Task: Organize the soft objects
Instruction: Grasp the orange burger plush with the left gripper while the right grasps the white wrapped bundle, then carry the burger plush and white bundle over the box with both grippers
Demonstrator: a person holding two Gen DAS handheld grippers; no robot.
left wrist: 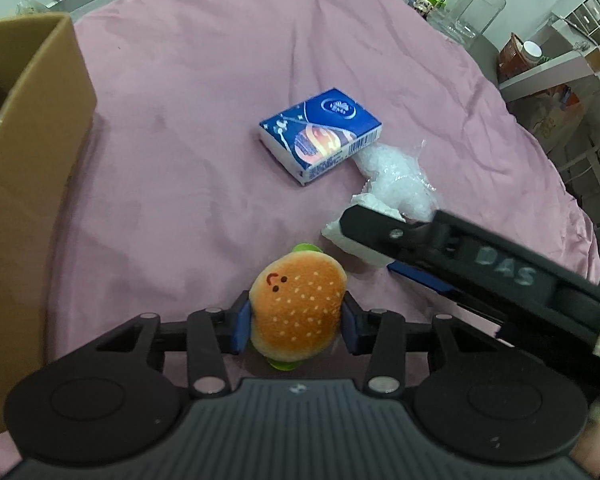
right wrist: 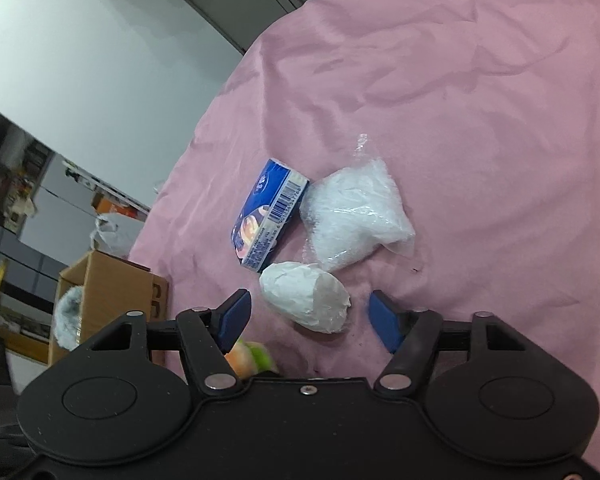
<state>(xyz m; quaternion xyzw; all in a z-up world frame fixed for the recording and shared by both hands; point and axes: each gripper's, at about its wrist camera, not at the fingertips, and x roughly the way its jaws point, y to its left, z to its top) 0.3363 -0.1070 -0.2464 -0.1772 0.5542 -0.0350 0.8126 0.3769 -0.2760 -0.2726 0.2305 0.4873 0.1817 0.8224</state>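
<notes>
Both left fingers [left wrist: 242, 326] pinch the burger plush [left wrist: 298, 310], while right fingers [right wrist: 236, 316] spread wide around the white wad [right wrist: 306, 298].

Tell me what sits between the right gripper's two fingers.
In the right wrist view, the right gripper is open and a white wrapped bundle lies on the pink cloth between its blue fingertips; neither fingertip touches it yet.
</notes>
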